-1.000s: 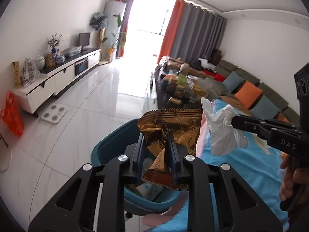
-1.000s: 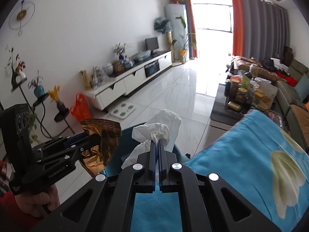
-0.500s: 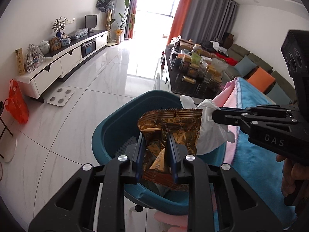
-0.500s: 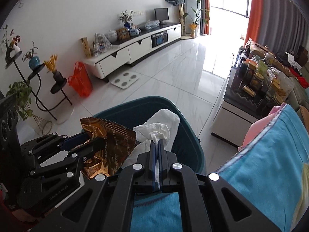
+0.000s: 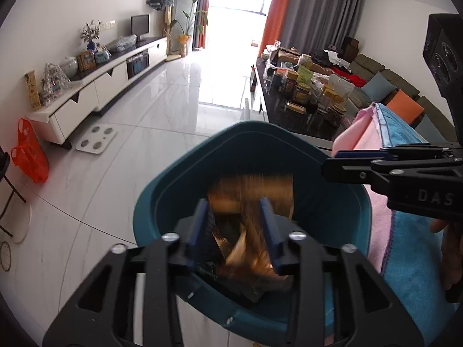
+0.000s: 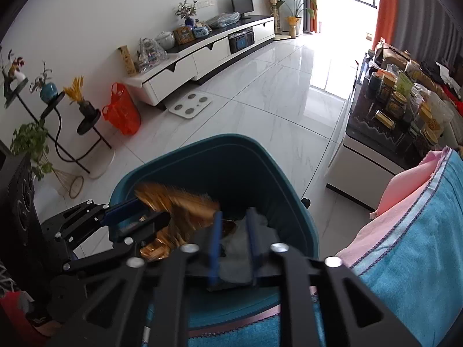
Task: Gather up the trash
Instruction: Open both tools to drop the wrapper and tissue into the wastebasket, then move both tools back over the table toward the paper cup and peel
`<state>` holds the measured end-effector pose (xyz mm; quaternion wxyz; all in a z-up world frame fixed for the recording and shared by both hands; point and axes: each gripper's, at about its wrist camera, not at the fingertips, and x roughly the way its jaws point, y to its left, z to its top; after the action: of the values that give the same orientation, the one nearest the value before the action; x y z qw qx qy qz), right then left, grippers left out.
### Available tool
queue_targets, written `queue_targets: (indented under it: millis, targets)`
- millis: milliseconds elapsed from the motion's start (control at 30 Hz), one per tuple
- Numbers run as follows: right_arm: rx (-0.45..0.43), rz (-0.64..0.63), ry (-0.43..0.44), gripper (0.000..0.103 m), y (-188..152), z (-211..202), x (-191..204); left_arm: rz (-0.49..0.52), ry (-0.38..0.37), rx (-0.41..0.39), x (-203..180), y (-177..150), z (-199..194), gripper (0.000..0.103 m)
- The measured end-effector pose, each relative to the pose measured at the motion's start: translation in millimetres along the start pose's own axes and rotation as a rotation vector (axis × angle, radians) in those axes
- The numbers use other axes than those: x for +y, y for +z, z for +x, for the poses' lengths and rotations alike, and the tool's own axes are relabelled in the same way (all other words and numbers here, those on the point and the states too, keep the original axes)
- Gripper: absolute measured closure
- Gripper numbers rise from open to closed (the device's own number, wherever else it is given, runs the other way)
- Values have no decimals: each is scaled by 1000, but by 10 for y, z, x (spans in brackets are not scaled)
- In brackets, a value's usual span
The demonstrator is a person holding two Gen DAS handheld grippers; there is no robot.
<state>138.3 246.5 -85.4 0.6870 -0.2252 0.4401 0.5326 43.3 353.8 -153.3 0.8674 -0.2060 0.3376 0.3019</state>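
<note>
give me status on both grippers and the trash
Left gripper opening, gold wrapper dropping into teal bin. Right gripper opening, tissue released. Nothing blocking.
</note>
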Motion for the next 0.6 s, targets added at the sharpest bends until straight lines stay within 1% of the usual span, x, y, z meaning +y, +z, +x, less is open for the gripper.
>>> queue_targets:
  millis: [33,100,133,167,200,233,267,333,367,400,467,500,533,600]
  targets:
    - [-5,9,7,76,-2,-11,-22,3,-2,-2,-6,15,17,53]
    - [-18,31,13,74,-13,-41,-68,8,10,-14,-19,40,16,38]
    - [-24,40,16,73,-21,-59,-91,10,15,-20,-15,48,10,36]
    - [-34,54,22,71,-37,-90,-115,7,20,-27,-25,71,7,32]
    - [-41,64,26,70,-50,-111,-147,4,25,-35,-32,72,-28,25]
    - [-48,75,32,66,-70,-144,-170,-3,34,-48,-29,85,-51,21]
    - [-56,82,38,65,-75,-168,-192,-13,39,-57,-19,98,-75,17]
    - [-81,103,45,63,-129,-262,-217,-28,41,-69,28,104,-143,14]
    - [-94,110,51,60,-151,-314,-232,-33,44,-77,30,104,-184,10]
    - [-103,115,55,58,-160,-351,-246,-39,49,-87,57,95,-234,8]
    - [-133,120,70,49,-204,-475,-245,-47,53,-104,88,91,-330,6]
    - [-140,123,73,46,-212,-516,-239,-49,55,-110,97,96,-382,6]
    - [-150,127,80,41,-231,-564,-235,-50,58,-116,122,91,-442,6]
    - [-178,131,106,36,-272,-683,-225,-51,65,-130,138,98,-563,6]
